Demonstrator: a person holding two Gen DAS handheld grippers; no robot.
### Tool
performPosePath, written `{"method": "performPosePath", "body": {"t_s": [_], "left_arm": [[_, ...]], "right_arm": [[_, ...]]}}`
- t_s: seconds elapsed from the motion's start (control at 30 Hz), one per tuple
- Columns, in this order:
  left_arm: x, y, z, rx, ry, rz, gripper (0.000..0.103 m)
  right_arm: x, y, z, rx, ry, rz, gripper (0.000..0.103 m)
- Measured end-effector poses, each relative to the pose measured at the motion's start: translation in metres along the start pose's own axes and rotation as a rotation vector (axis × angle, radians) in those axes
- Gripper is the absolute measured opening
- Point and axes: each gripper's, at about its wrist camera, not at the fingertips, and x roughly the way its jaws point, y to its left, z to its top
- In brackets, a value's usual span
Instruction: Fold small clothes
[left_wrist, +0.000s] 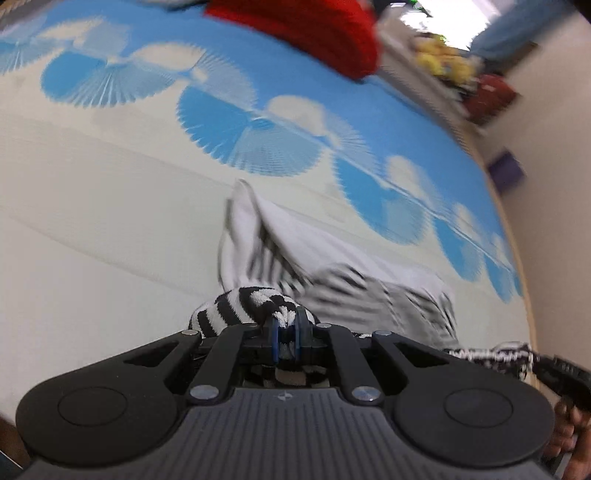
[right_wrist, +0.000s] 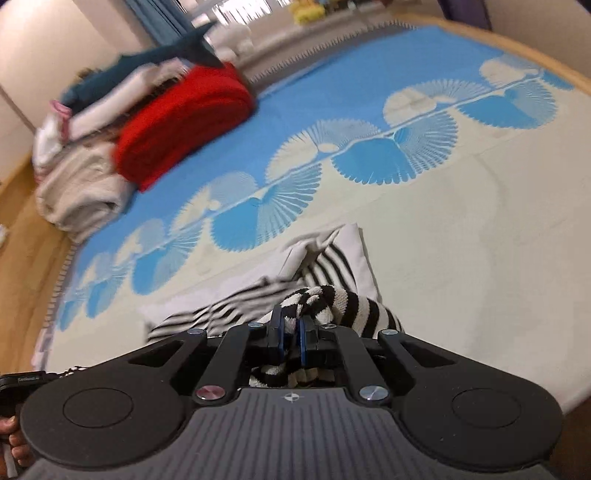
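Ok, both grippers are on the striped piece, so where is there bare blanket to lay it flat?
The cream band of the blanket beside the striped garment, short of the blue fan pattern, is bare. The plain blue field beyond is also bare. It is crowded at the red folded blanket and the pile of linens beside it.

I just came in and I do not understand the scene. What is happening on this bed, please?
A person is folding a small striped garment on a bedspread with a blue and cream pattern. Each hand holds a gripper. The left gripper and the right gripper are both shut on the striped cloth, one at each end, and part of it is lifted off the bed. The fold is not yet finished. A red blanket and other bedding lie piled at the far edge.
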Motion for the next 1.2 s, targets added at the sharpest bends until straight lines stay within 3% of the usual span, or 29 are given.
{"method": "performPosePath", "body": {"t_s": [0.07, 0.13, 0.17, 0.23, 0.27, 0.3, 0.37, 0.53, 0.63, 0.73, 0.87, 0.97, 1.03, 1.1, 1.13, 1.17, 1.2], "left_arm": [[0.027, 0.014, 0.019, -0.089, 0.014, -0.003, 0.014], [0.043, 0.031, 0.027, -0.153, -0.013, -0.031, 0.029], [0.043, 0.04, 0.028, -0.192, -0.036, -0.051, 0.037], [0.033, 0.056, 0.032, -0.315, -0.087, -0.088, 0.043], [0.027, 0.058, 0.033, -0.321, -0.119, -0.118, 0.052], [0.02, 0.058, 0.035, -0.296, -0.14, -0.13, 0.057], [0.014, 0.053, 0.037, -0.182, -0.153, -0.109, 0.057], [0.029, 0.033, 0.022, 0.139, -0.054, 0.001, 0.066], [0.041, 0.018, 0.007, 0.304, -0.035, 0.086, 0.072], [0.047, 0.004, -0.011, 0.413, -0.06, 0.119, 0.075], [0.066, -0.01, -0.012, 0.479, -0.076, 0.185, 0.076], [0.076, -0.02, -0.009, 0.508, -0.099, 0.221, 0.072], [0.085, -0.026, -0.003, 0.522, -0.098, 0.224, 0.055], [0.091, -0.03, 0.003, 0.534, -0.09, 0.218, 0.014], [0.092, -0.031, 0.006, 0.535, -0.094, 0.211, 0.01], [0.089, -0.033, 0.01, 0.534, -0.116, 0.208, 0.004], [0.086, -0.034, 0.017, 0.522, -0.156, 0.205, 0.004]], "right_arm": [[0.039, 0.001, 0.02, 0.015, 0.013, -0.023, 0.011], [0.059, -0.002, 0.031, 0.02, -0.023, -0.074, 0.02], [0.061, -0.006, 0.033, 0.023, -0.077, -0.1, 0.029], [0.057, -0.016, 0.028, 0.026, -0.149, -0.102, 0.041], [0.057, -0.022, 0.026, 0.041, -0.127, -0.114, 0.044], [0.056, -0.027, 0.026, 0.068, -0.107, -0.115, 0.045], [0.049, -0.029, 0.028, 0.018, -0.137, -0.066, 0.045], [0.056, -0.01, 0.005, -0.311, -0.093, -0.096, 0.045], [0.069, -0.003, -0.011, -0.462, -0.081, -0.172, 0.052], [0.078, 0.007, -0.02, -0.573, -0.088, -0.168, 0.052], [0.096, 0.022, -0.024, -0.686, -0.078, -0.174, 0.054], [0.114, 0.032, -0.026, -0.77, -0.063, -0.187, 0.054], [0.124, 0.037, -0.027, -0.812, -0.051, -0.21, 0.054], [0.129, 0.04, -0.023, -0.823, -0.047, -0.195, 0.05], [0.129, 0.042, -0.02, -0.824, -0.058, -0.182, 0.045], [0.128, 0.045, -0.014, -0.815, -0.081, -0.166, 0.023], [0.124, 0.047, -0.006, -0.785, -0.108, -0.151, 0.011]]}}
